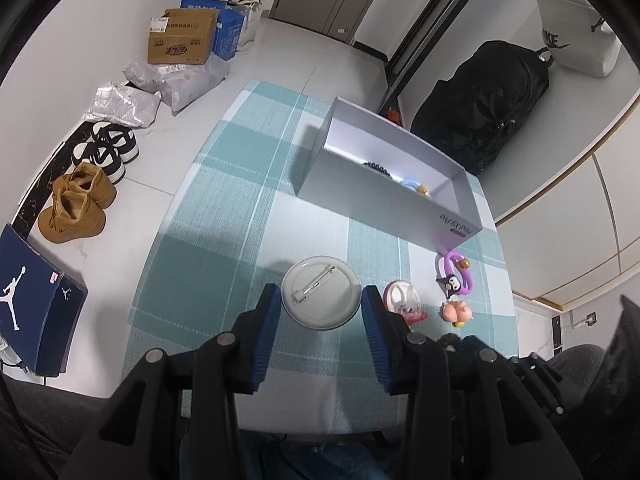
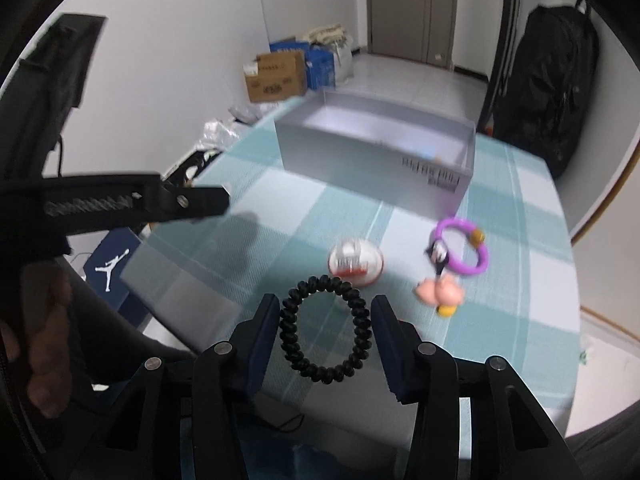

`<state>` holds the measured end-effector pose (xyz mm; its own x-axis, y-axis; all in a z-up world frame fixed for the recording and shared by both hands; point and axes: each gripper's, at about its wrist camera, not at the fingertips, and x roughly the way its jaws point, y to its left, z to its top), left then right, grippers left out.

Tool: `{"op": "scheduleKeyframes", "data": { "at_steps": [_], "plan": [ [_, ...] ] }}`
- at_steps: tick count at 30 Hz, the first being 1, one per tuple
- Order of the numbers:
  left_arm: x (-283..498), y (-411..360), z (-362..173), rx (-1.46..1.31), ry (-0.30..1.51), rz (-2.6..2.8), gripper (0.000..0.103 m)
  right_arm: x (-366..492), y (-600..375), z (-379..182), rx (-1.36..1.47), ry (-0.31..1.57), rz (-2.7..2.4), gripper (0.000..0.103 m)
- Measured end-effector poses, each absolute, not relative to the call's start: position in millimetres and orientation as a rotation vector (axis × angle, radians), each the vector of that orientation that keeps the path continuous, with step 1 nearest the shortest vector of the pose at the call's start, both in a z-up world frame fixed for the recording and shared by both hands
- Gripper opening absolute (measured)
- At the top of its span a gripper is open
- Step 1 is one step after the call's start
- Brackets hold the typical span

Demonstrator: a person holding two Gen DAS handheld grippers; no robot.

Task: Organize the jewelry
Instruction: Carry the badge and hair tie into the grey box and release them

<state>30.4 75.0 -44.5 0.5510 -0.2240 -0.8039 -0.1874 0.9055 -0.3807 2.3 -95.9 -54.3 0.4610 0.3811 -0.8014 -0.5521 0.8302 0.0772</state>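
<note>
In the left wrist view my left gripper (image 1: pixel 320 306) is open, its blue pads either side of a round white pin badge (image 1: pixel 321 298) lying back-up on the checked cloth. In the right wrist view my right gripper (image 2: pixel 325 318) is open around a black spiral hair tie (image 2: pixel 326 328) on the cloth; contact is unclear. A white and red clip (image 2: pixel 355 262), a purple hair tie with a black charm (image 2: pixel 460 250) and a pink charm (image 2: pixel 440 294) lie beyond. The grey box (image 1: pixel 376 196) holds a dark item and a blue one.
The table with the teal checked cloth (image 1: pixel 240 208) drops off at the near edge. The left gripper's arm (image 2: pixel 132 204) crosses the left of the right wrist view. Shoes (image 1: pixel 80 200), cardboard boxes (image 1: pixel 180 40) and a black backpack (image 1: pixel 484 104) sit on the floor around.
</note>
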Motion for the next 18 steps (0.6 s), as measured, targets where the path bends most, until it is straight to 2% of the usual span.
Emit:
{"op": "scheduleKeyframes", "data": {
  "at_steps": [7, 18],
  "plan": [
    [46.6, 74.6, -30.3, -0.468, 0.967, -0.034, 0.036, 23.9, -105.8, -23.7, -0.153, 0.859, 0.598, 0.046],
    [95.0, 68.5, -18.4, -0.457, 0.962, -0.076, 0.036, 117.3, -128.6, 4.5, 0.028, 0.872, 0.646, 0.046]
  ]
}}
